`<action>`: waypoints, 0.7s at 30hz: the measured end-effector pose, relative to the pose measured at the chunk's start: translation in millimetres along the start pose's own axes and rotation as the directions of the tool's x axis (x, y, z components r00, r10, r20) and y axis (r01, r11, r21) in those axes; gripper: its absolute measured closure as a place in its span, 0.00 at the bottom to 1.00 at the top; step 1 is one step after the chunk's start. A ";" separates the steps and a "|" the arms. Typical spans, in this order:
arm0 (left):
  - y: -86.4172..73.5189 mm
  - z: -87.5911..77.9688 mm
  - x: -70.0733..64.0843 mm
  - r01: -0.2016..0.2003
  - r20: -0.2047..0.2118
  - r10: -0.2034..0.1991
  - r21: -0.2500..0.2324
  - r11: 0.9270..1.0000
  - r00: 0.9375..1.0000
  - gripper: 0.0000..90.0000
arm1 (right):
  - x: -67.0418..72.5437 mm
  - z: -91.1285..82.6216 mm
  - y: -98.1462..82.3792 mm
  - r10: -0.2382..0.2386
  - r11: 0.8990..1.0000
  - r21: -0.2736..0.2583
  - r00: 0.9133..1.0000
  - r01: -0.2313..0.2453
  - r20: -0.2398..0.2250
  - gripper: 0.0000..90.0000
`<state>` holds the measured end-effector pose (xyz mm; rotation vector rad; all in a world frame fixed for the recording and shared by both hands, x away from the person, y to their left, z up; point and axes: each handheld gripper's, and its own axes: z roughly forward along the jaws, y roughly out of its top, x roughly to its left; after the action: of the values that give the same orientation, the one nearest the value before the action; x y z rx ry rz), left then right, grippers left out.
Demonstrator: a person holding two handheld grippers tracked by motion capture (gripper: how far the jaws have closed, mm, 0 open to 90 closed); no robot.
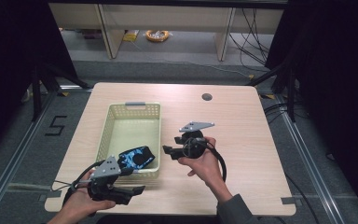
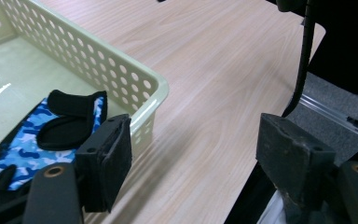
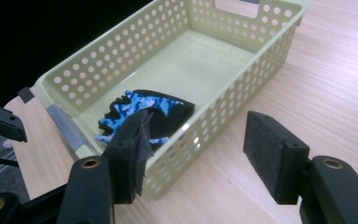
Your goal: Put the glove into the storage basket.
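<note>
Your left gripper (image 1: 137,190) sits at the near edge of the table (image 1: 242,121), jaws spread wide with nothing between them; the near right corner of the pale green basket (image 1: 154,135) lies just past its left pad (image 2: 106,161). The blue camouflage glove (image 1: 135,157) rests inside that basket at its near end, crumpled with black cuff and trim showing, close beside your left gripper but not touching it. Your right gripper (image 1: 166,151) is held over the table just to the right of the basket, pointing toward it, its jaws also apart and empty. Looking along them, the glove (image 3: 142,112) lies ahead and to the left, behind the perforated wall, partly hidden by the left pad (image 3: 130,156). Bare wood shows between both sets of jaws.
</note>
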<state>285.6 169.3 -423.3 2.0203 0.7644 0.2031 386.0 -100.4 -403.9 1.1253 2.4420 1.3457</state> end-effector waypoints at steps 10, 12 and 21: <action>-8.7 7.8 -1.6 0.012 0.014 -0.012 -0.007 1.000 1.000 0.27 | -10.6 -21.5 -17.3 0.011 0.999 -0.049 1.000 -0.011 -0.001 0.44; -11.0 10.3 -2.8 0.021 0.015 -0.021 -0.012 1.000 1.000 0.27 | -9.7 -25.5 -20.9 0.022 0.998 -0.054 1.000 -0.022 0.000 0.44; -12.8 12.1 -5.1 0.014 0.011 -0.014 -0.011 1.000 1.000 0.27 | -12.1 -37.1 -35.4 0.007 0.997 -0.072 1.000 -0.006 0.008 0.43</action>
<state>281.2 162.3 -439.6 2.0033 0.7680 0.1877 358.9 -144.9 -412.0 1.1205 2.3655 1.4155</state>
